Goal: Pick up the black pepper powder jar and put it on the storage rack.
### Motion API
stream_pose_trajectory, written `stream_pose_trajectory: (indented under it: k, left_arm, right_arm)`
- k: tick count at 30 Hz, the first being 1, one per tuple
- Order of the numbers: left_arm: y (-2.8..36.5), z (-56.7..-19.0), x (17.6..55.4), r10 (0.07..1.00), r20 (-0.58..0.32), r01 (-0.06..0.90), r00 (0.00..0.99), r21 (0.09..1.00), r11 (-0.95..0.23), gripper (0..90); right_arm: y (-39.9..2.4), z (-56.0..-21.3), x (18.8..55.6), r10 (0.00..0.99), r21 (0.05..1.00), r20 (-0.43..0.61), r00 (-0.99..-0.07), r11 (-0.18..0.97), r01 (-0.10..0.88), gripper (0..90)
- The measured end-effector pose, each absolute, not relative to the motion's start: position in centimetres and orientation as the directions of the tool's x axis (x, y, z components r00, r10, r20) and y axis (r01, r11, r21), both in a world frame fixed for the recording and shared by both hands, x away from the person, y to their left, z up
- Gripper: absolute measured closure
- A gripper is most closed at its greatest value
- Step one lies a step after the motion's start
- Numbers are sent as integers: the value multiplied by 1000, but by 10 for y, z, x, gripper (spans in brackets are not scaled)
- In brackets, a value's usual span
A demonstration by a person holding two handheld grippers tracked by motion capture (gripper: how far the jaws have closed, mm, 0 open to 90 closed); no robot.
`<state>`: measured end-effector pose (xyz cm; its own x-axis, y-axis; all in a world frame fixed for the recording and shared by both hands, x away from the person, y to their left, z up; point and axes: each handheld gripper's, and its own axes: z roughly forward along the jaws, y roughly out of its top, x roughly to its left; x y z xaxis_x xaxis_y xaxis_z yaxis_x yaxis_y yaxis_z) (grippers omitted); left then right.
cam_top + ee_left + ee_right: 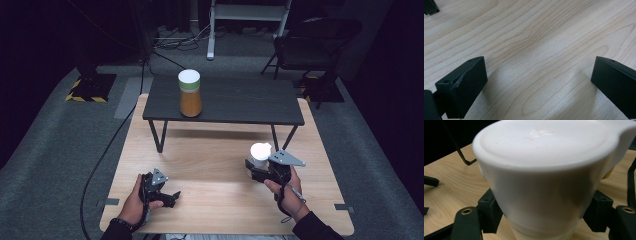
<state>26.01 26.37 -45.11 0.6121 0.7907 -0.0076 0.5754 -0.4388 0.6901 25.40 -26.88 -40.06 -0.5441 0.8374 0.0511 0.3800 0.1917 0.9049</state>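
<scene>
Over the near right part of the pale wooden table [210, 170], the right gripper [253, 169] clamps its black jaws on either side of a white plastic lidded container [260, 155], which stands upright with its long axis vertical and its flat white lid facing up. The left gripper [171, 197] rests low over the near left of the table, jaws spread wide with only bare wood between them. Farther back, an orange-filled jar with a white cap [190, 93] stands upright on a low dark shelf [250, 102].

Pale matt wood-grain tabletop [531, 37], smooth white prob. plastic lidded container [544, 187], matt black tool [544, 220] jaws.
</scene>
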Motion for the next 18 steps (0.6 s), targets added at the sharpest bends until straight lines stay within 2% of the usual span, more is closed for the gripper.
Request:
stream_pose_trajectory:
  k: [18]
  left_arm:
    - [264, -451, 260, 791, -8, 575, 612, 690, -439, 4]
  right_arm:
    - [-278, -352, 245, 853, 914, 51, -519, 170, 369, 293]
